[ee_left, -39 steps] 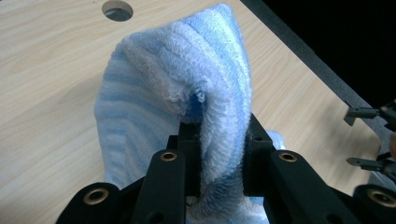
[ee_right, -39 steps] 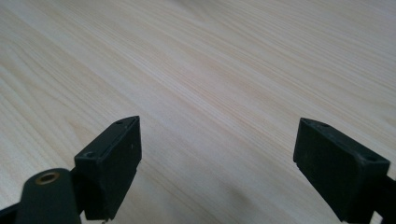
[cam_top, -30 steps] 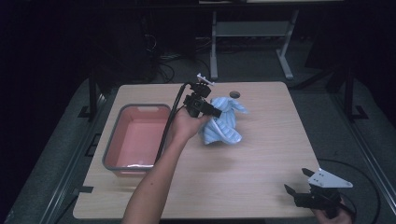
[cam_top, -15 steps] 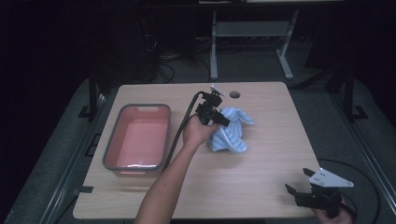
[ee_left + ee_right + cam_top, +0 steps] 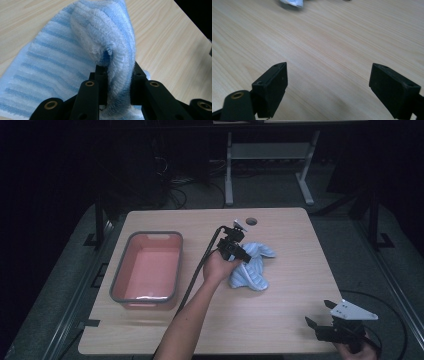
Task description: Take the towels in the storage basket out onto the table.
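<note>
The left gripper [image 5: 118,82] pinches a fold of the blue striped towel [image 5: 252,270], which lies mid-bench [image 5: 280,320] beside the pink tub [image 5: 147,270]; the hand hides its near edge. The right gripper [image 5: 328,87] hovers with fingers spread wide, its hand cut off by the picture's lower edge.

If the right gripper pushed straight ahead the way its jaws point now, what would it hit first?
Probably bare table: the open right gripper has only wood ahead. The blue striped towel lies farther along, slightly to the left, though depth is hard to judge.
</note>
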